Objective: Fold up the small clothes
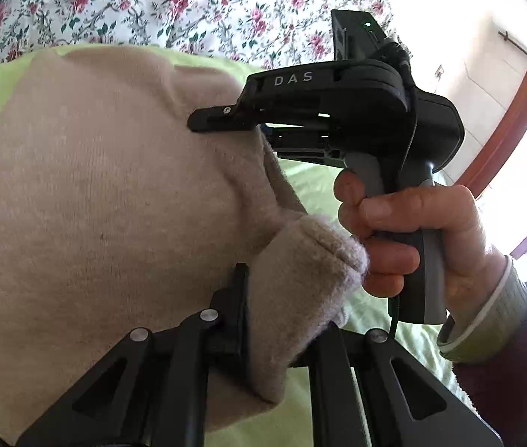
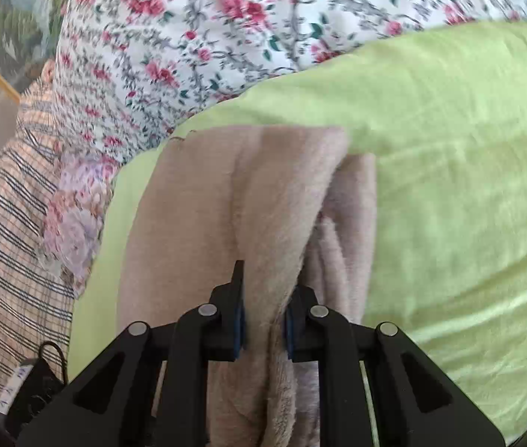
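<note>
A lime-green sheet [image 2: 450,167] covers the bed, with a floral quilt [image 2: 207,37] behind it. On the sheet lies the beige knitted garment [image 2: 233,193], its long axis running straight away from the right gripper [image 2: 263,320], whose jaws are clamped on a bunched fold at its near end. The left gripper [image 1: 282,320] is likewise closed on a fleecy hem. Both hold the cloth; the garment looks soft, thick and partly folded.
</note>
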